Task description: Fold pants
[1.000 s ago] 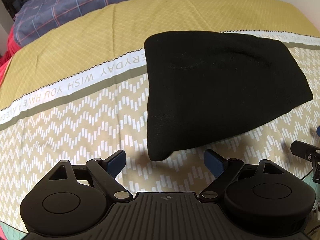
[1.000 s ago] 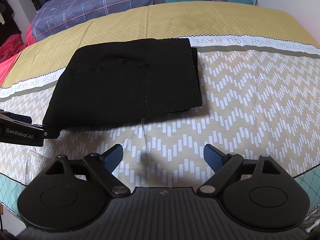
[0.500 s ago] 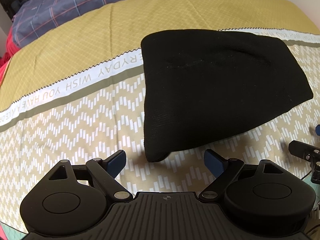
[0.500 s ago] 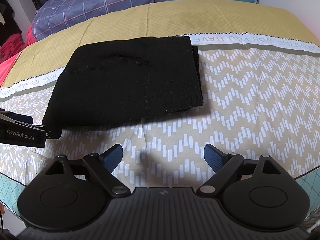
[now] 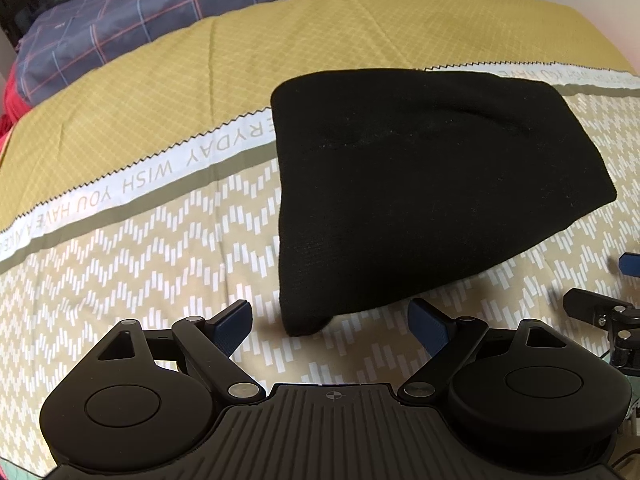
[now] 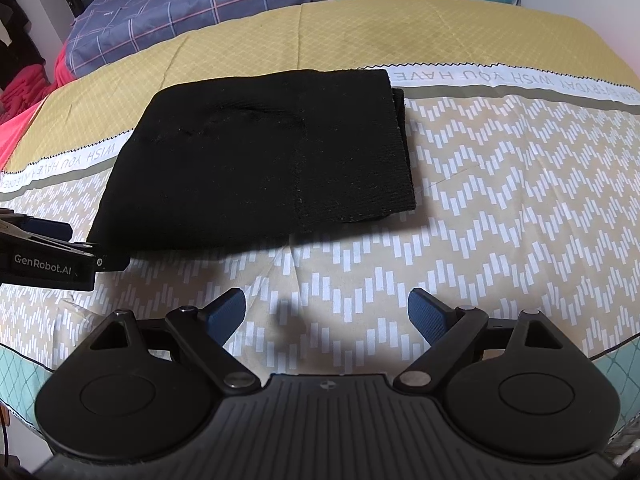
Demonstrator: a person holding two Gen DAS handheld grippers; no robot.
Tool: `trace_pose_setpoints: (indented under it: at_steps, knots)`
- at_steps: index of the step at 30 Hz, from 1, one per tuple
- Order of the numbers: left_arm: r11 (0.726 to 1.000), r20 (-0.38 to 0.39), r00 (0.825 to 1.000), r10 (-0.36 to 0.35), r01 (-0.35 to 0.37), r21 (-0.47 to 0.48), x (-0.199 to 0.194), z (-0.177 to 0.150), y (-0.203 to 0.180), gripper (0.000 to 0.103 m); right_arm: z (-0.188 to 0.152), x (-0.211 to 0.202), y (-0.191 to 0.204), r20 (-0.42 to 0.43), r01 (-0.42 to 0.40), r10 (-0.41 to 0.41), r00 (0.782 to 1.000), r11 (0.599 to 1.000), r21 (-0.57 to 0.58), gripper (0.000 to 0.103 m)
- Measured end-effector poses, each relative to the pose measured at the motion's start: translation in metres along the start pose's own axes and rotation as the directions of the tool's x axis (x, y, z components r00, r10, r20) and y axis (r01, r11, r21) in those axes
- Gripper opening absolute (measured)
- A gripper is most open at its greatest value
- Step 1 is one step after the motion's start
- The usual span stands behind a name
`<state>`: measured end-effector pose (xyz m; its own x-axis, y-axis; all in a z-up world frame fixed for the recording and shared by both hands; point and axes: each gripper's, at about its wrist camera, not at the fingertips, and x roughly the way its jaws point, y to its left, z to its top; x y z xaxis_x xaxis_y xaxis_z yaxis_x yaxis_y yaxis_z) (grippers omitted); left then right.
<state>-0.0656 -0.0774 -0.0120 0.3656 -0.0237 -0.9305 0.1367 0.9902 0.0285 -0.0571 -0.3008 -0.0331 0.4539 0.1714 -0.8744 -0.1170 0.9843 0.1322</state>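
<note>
I see the black knit pants [image 5: 432, 192] folded into a compact rectangle, lying flat on the bed's yellow-and-beige patterned cover [image 5: 160, 240]. My left claw [image 5: 332, 320] hangs spread wide just short of their near corner, gripping nothing. My right claw [image 6: 326, 312] is likewise agape, empty, above bare cover.

The left gripper [image 5: 330, 320] is black ribbed plastic with blue pads [image 5: 234, 326]. Silver screws sit at its pivots. At nine o'clock in the right wrist view, its side reads "GenRobot.AI".

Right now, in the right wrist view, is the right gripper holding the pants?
No. The right gripper is open over bare bedspread, and the folded black pants lie clear of its fingers.
</note>
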Motion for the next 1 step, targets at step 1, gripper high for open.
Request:
trace_pose_setpoints:
  at_steps: [1]
  knots:
    - [1.0, -0.008, 1.0, 0.002, -0.002, -0.003, 0.0008, 0.0005, 0.0003, 0.103, 0.0002, 0.0004, 0.0004, -0.001, -0.001, 0.001, 1.0, 1.0, -0.001, 0.09]
